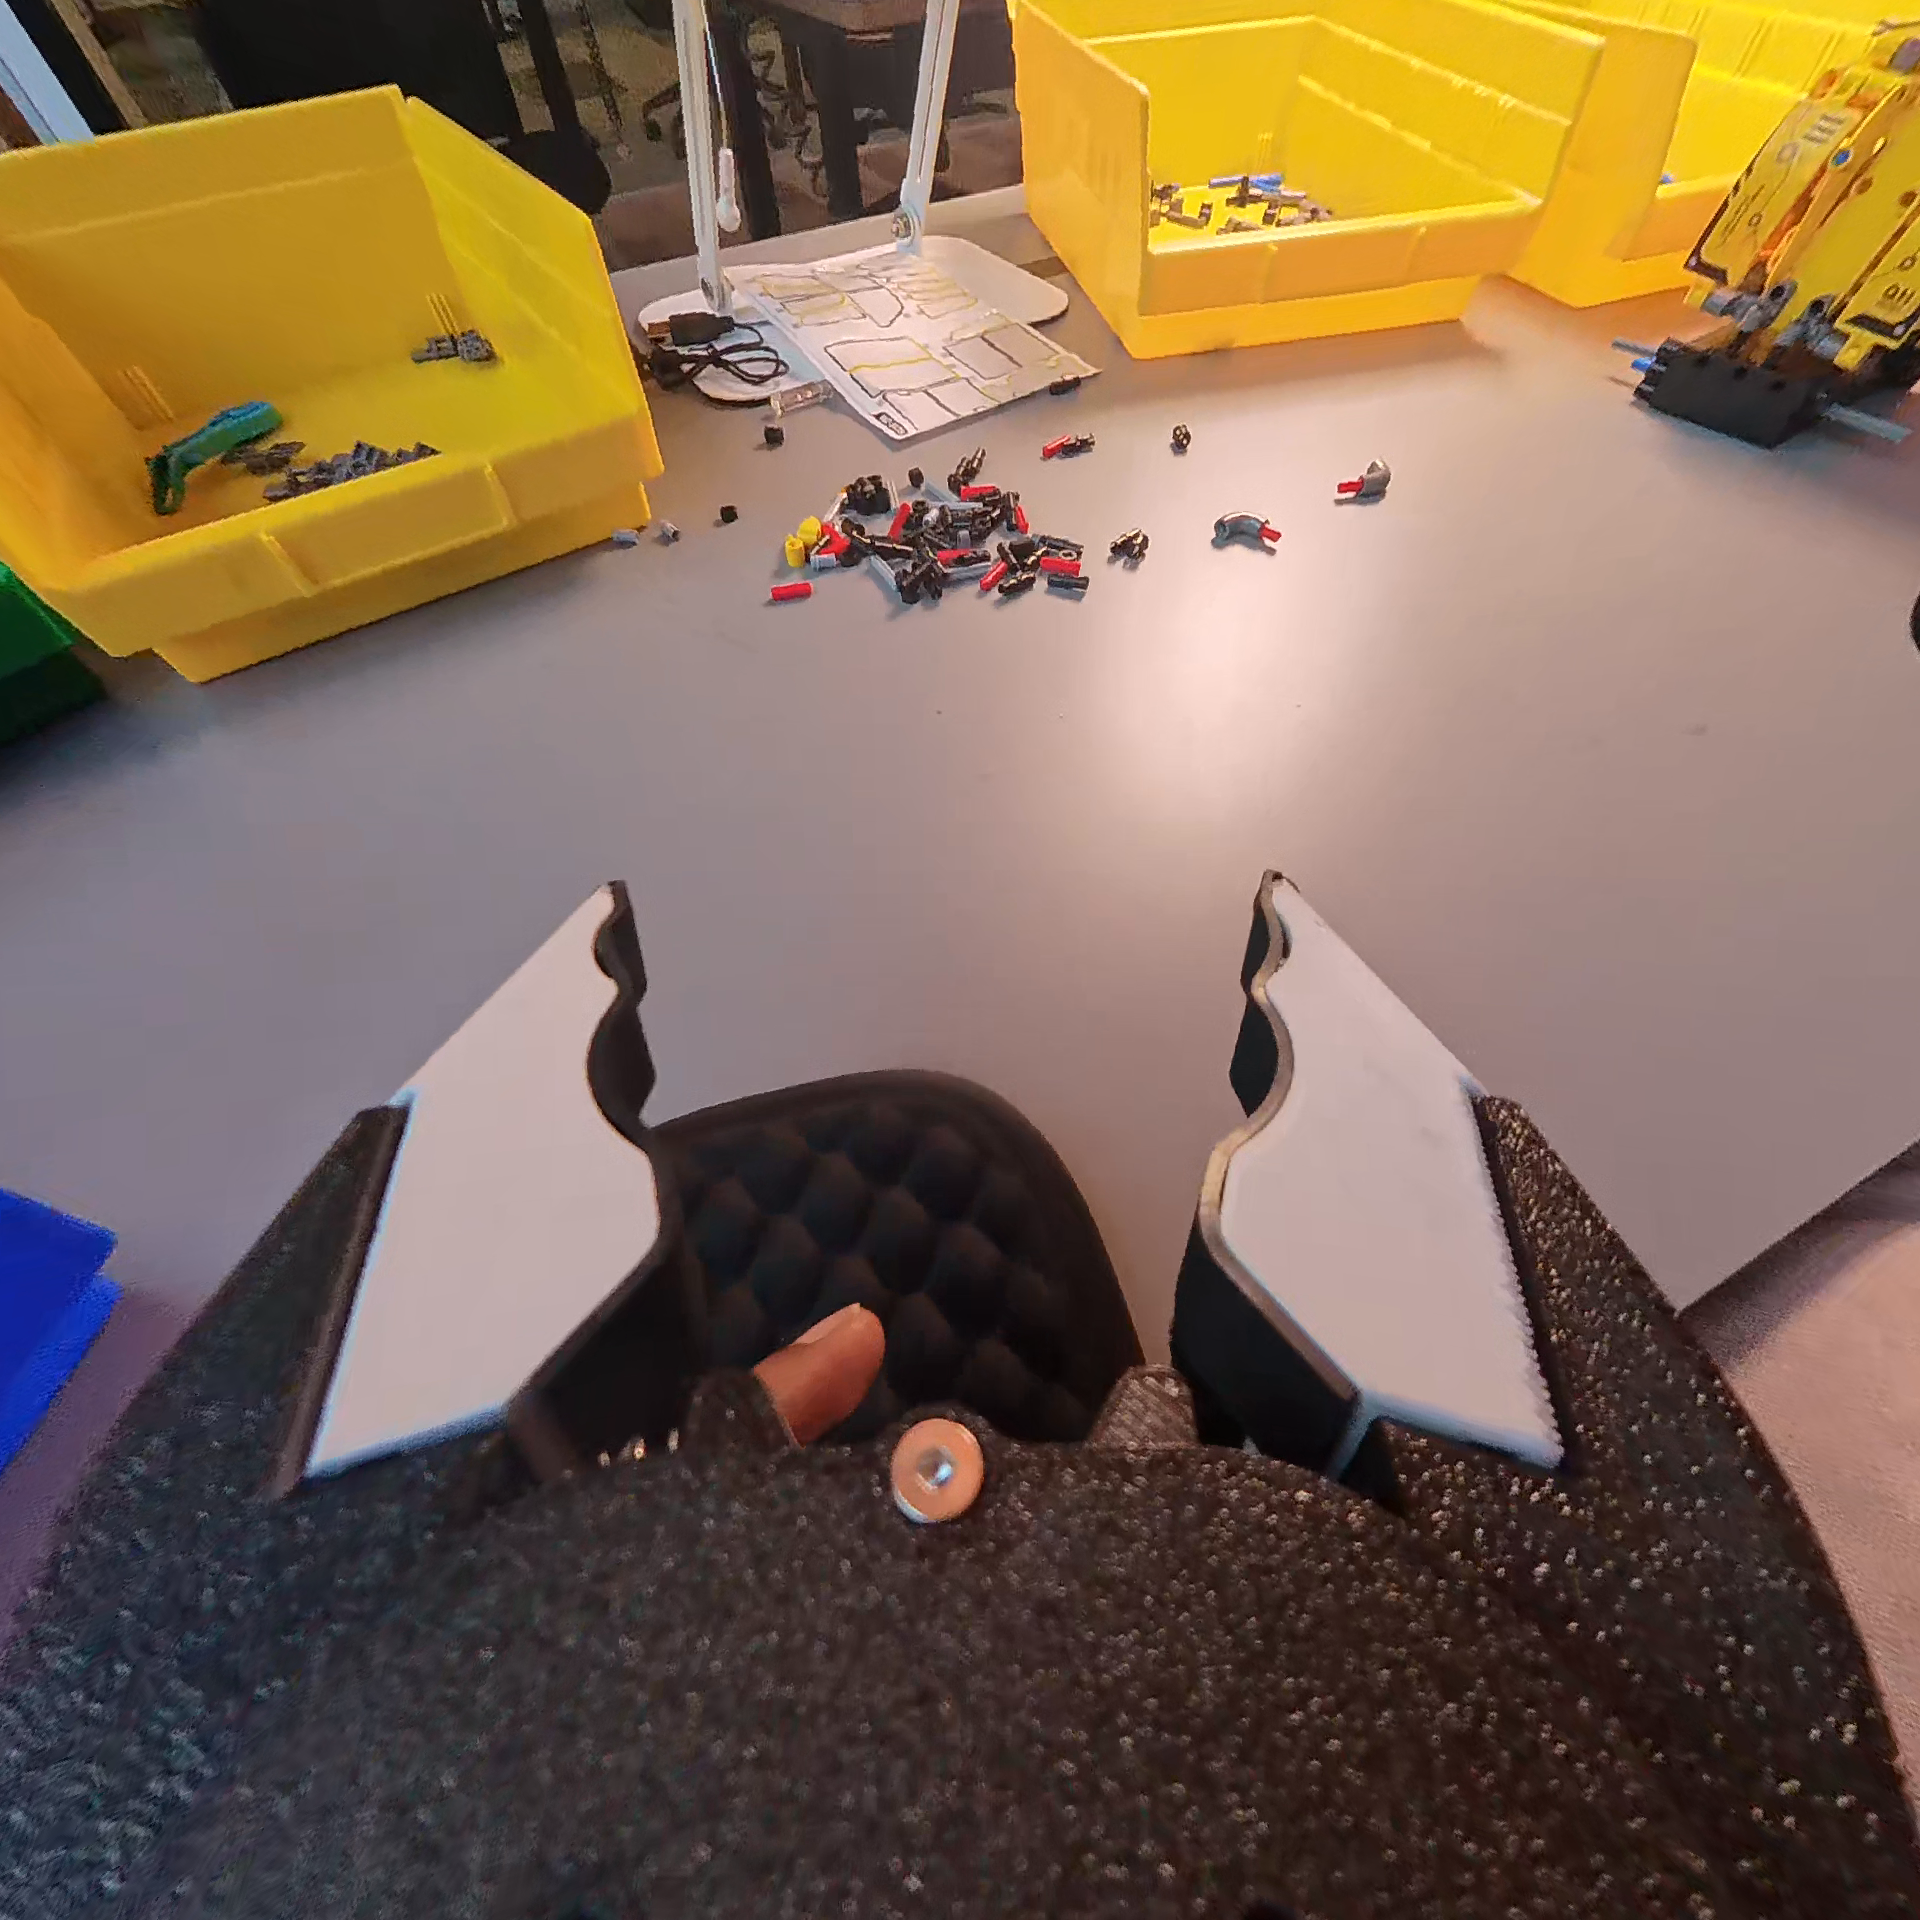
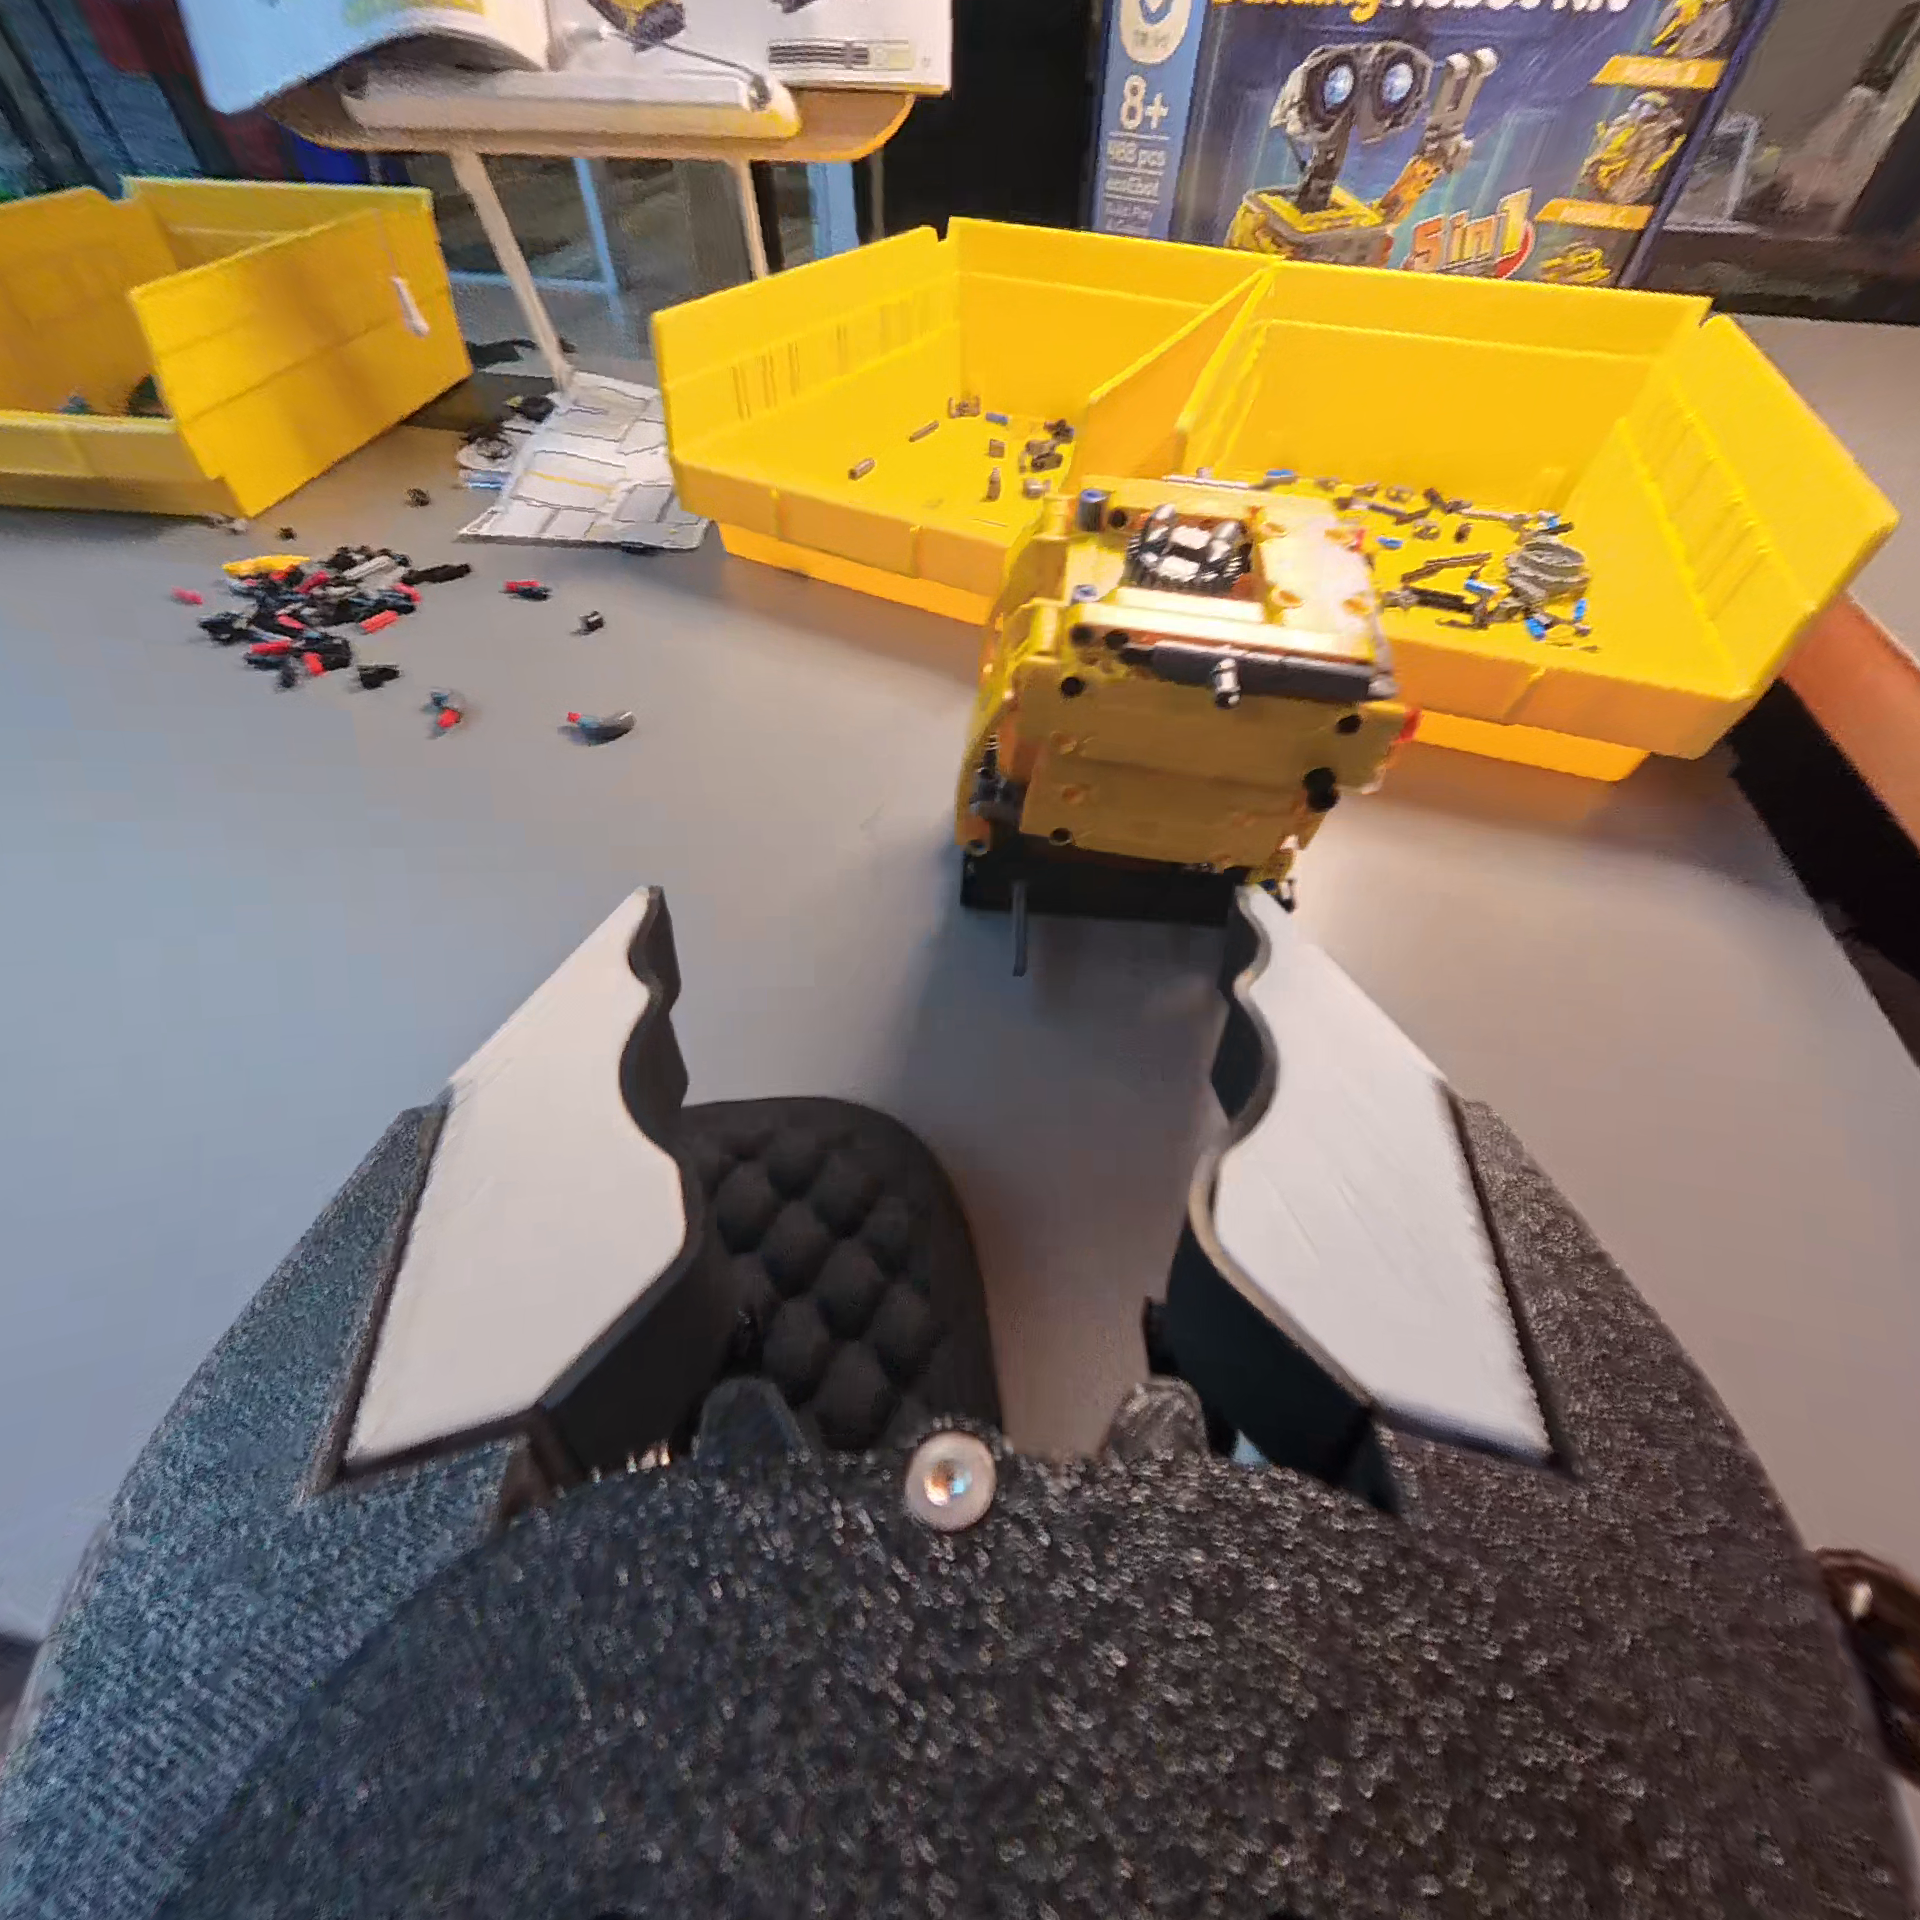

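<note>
Grey table [image 1: 935, 790] carries loose parts and yellow bins [image 1: 312, 436]. We hold the left gripper [image 1: 940, 904] wide open and empty, facing the scattered small pieces [image 1: 935, 540]; the right gripper [image 2: 951, 914], also spread, sits just before the yellow block model [image 2: 1174, 707].

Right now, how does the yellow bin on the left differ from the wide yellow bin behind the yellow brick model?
The left bin is one open compartment; the wide bin has an upright divider splitting it in two. The left bin holds a green piece and a few dark grey parts; the wide bin holds many scattered small parts, some blue. Both are yellow plastic and rest on the grey table.
</note>
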Demonstrator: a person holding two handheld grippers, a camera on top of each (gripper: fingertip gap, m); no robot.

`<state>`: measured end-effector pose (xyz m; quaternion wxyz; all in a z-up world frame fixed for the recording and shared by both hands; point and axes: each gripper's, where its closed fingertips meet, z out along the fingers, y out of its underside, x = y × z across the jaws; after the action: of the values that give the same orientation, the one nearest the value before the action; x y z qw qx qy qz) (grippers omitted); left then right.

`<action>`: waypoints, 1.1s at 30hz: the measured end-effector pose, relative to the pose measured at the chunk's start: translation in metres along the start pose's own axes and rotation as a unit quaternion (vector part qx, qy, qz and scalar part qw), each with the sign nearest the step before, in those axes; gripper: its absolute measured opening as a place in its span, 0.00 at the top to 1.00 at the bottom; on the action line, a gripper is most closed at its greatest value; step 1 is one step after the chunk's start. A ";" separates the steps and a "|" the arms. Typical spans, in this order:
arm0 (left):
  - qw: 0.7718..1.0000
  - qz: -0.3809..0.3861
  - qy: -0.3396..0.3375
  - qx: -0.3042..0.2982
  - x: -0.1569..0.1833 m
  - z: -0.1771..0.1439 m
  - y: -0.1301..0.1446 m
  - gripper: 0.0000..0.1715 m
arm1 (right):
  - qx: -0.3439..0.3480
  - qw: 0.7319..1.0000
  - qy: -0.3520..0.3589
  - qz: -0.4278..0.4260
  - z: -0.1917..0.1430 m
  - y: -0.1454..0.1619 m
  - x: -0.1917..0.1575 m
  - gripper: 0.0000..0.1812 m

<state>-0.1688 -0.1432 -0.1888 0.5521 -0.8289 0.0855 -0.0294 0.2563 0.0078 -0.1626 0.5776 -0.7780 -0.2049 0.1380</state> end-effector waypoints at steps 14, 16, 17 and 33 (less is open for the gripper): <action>1.000 0.019 0.006 0.011 0.005 -0.002 -0.002 0.38 | -0.091 0.995 0.039 0.000 0.091 -0.005 0.039 0.32; 1.000 0.019 0.006 0.020 0.005 -0.004 -0.004 0.39 | -0.083 0.996 0.013 0.012 0.083 -0.010 0.012 0.34; 0.999 0.021 0.005 0.025 0.006 -0.005 -0.005 0.39 | -0.081 0.996 -0.008 0.022 0.079 -0.013 -0.005 0.35; 0.998 0.065 0.004 0.012 0.015 -0.002 -0.002 0.36 | -0.038 0.979 -0.192 -0.054 0.056 -0.006 -0.269 0.34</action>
<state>-0.1542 -0.1468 -0.1869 0.5625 -0.8147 0.1411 0.0020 -0.0056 -0.0723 -0.1797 0.5038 -0.7467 -0.3584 0.2455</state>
